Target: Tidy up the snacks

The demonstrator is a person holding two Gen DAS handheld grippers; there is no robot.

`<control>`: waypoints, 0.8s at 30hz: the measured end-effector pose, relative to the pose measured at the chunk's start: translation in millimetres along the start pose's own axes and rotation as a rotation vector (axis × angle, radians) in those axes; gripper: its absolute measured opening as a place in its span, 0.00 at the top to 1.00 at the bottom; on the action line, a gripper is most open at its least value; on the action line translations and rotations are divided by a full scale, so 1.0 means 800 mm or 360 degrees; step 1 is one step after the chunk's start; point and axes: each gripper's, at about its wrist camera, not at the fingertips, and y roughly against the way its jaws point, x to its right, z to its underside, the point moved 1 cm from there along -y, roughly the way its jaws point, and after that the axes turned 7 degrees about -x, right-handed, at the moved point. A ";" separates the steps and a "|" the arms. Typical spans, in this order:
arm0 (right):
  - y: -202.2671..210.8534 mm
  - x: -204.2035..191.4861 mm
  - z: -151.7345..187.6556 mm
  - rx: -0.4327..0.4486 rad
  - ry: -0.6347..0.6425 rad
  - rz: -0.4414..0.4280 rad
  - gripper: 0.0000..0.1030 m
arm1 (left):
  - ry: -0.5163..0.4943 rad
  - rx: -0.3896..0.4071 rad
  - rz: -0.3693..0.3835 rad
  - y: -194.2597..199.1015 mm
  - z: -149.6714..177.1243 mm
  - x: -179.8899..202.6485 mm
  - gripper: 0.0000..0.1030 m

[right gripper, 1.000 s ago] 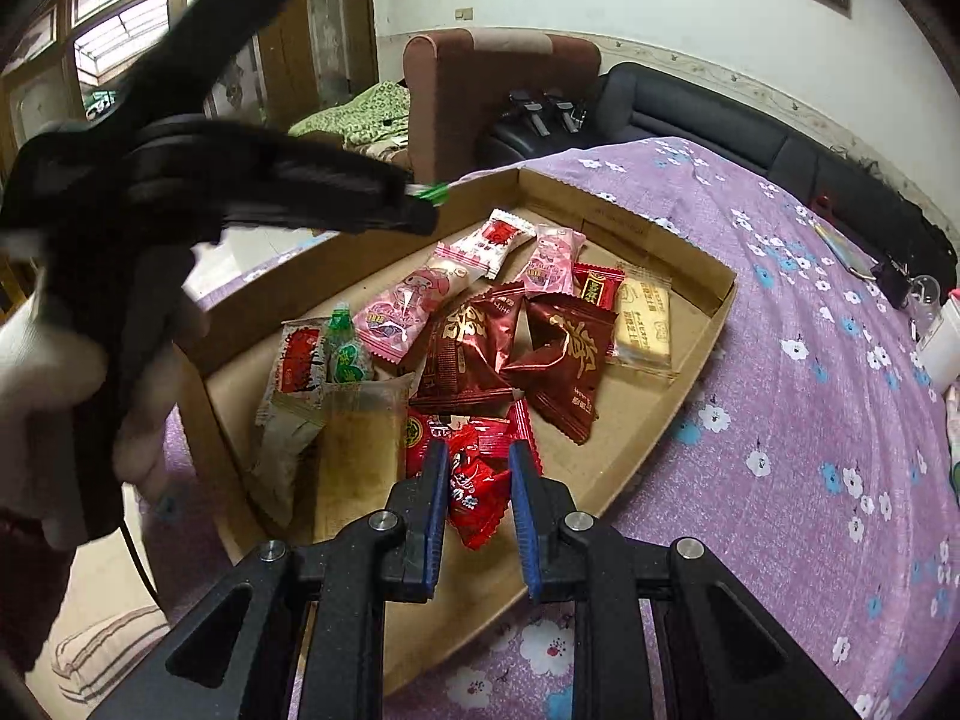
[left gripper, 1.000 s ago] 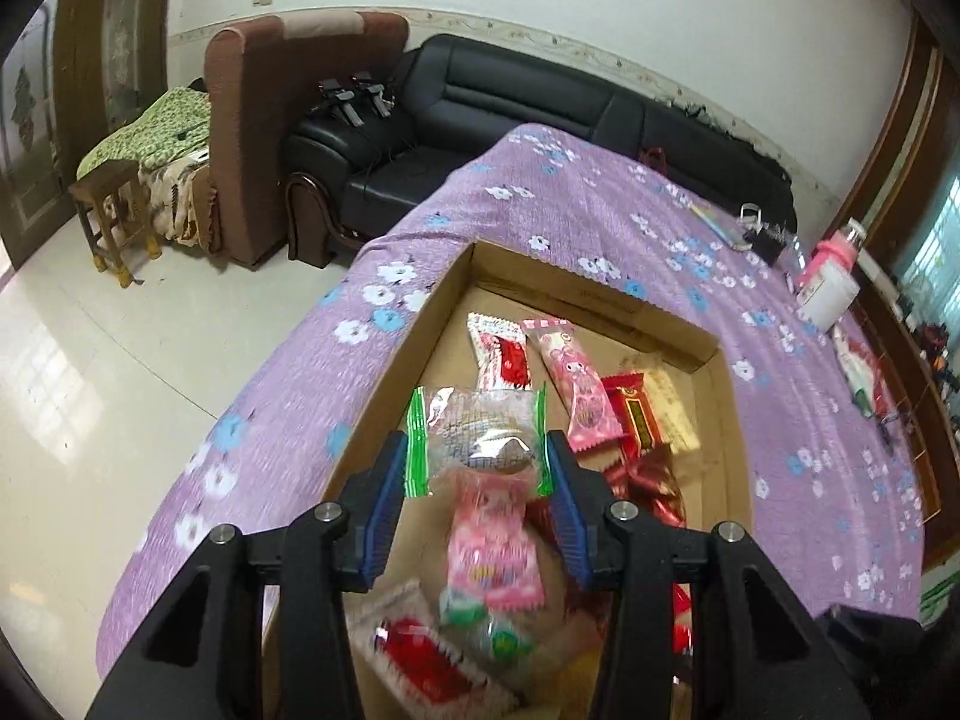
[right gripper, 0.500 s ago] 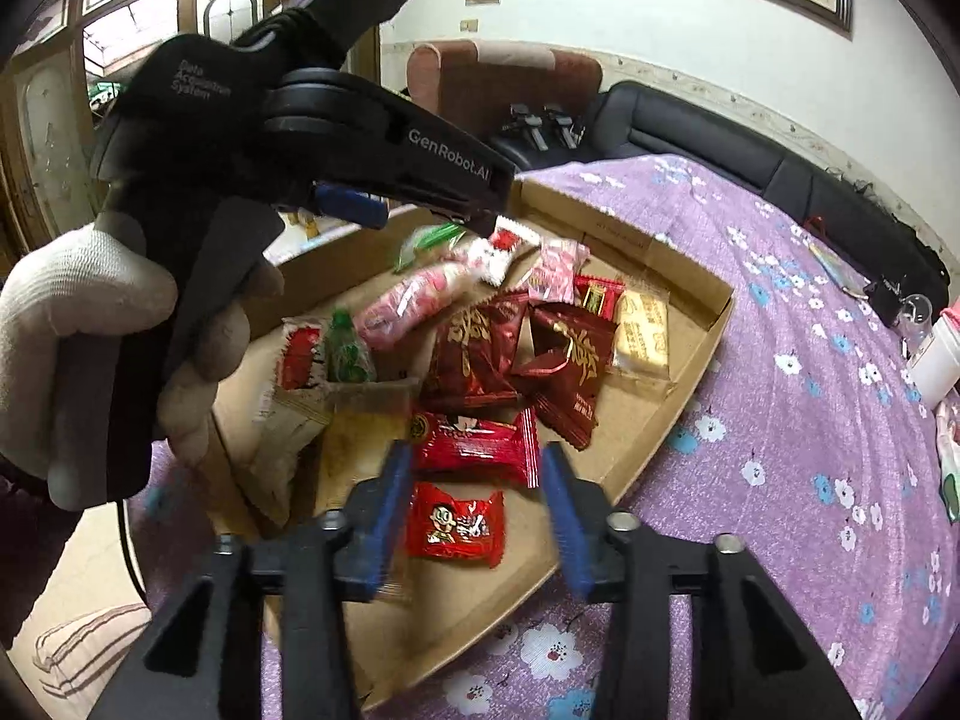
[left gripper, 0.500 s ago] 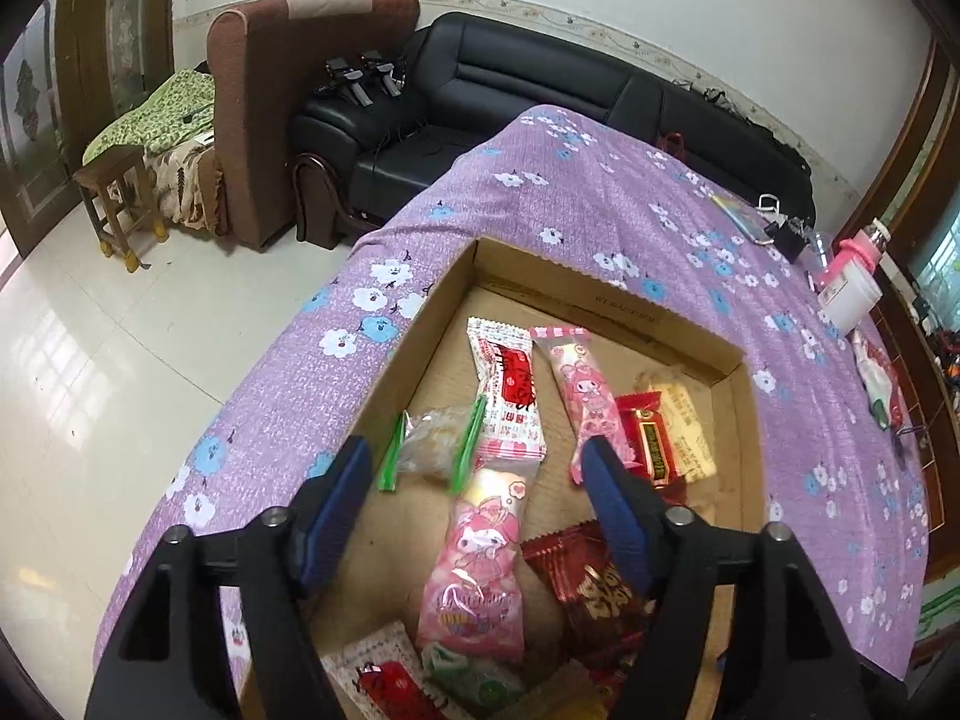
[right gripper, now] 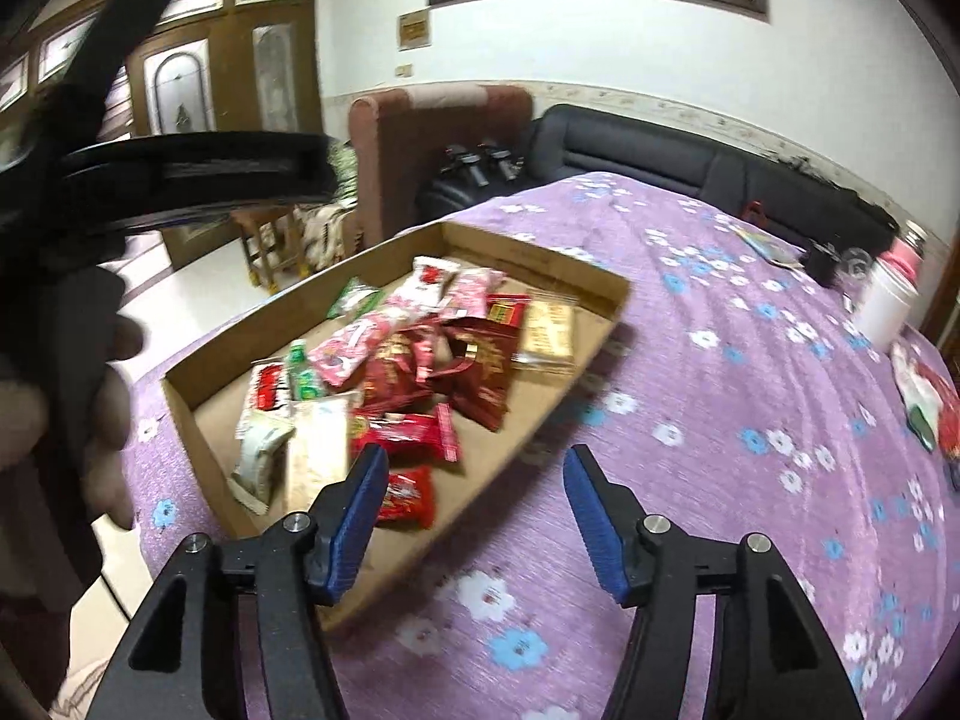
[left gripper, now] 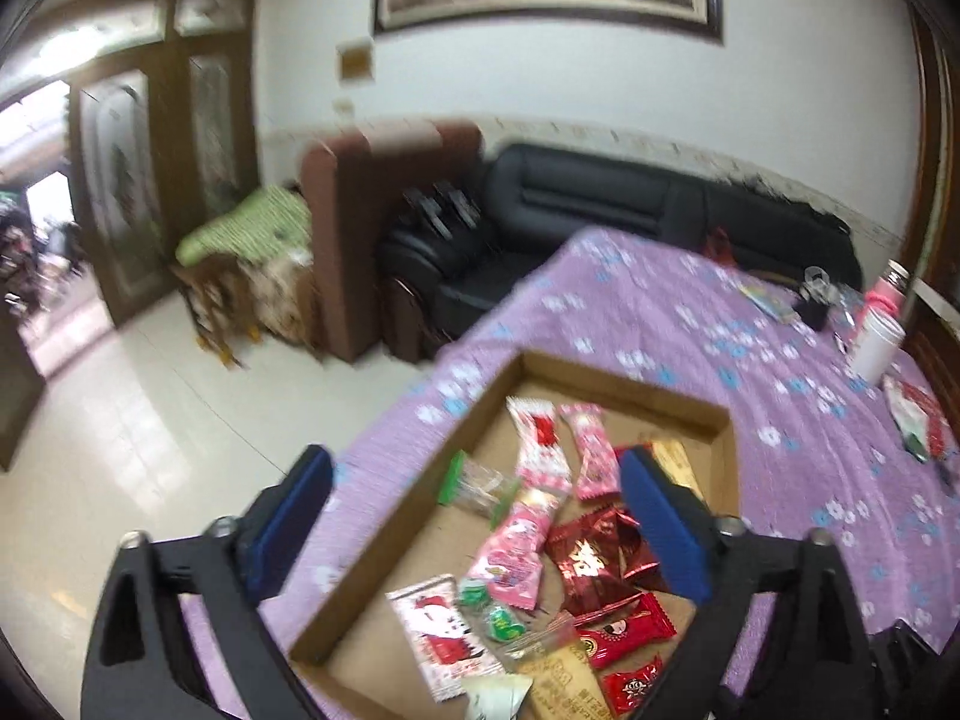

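Observation:
A shallow cardboard box (left gripper: 618, 383) (right gripper: 528, 249) sits on the purple flowered tablecloth and holds several snack packets. A clear green-edged packet (left gripper: 477, 485) (right gripper: 355, 298) lies by the box's left wall. A small red packet (right gripper: 408, 495) (left gripper: 633, 690) lies at the box's near end. My left gripper (left gripper: 474, 522) is open and empty, raised above the box. My right gripper (right gripper: 471, 507) is open and empty above the box's near corner. The left gripper and gloved hand show blurred at the left of the right wrist view (right gripper: 180, 174).
A white bottle with a pink cap (left gripper: 879, 339) (right gripper: 888, 300) and a loose snack bag (left gripper: 915, 420) (right gripper: 924, 402) lie at the table's far right. A black sofa (left gripper: 630, 204) and brown armchair (left gripper: 390, 210) stand beyond the table. Tiled floor lies to the left.
Both grippers opened and pulled back upward. The left let go of the green-edged packet into the box; the right let go of the small red packet at the near end.

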 end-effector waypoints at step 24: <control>0.062 0.080 0.056 0.0122 -0.0324 0.0078 0.23 | -0.0151 0.0209 -0.0084 0.099 0.039 0.087 0.00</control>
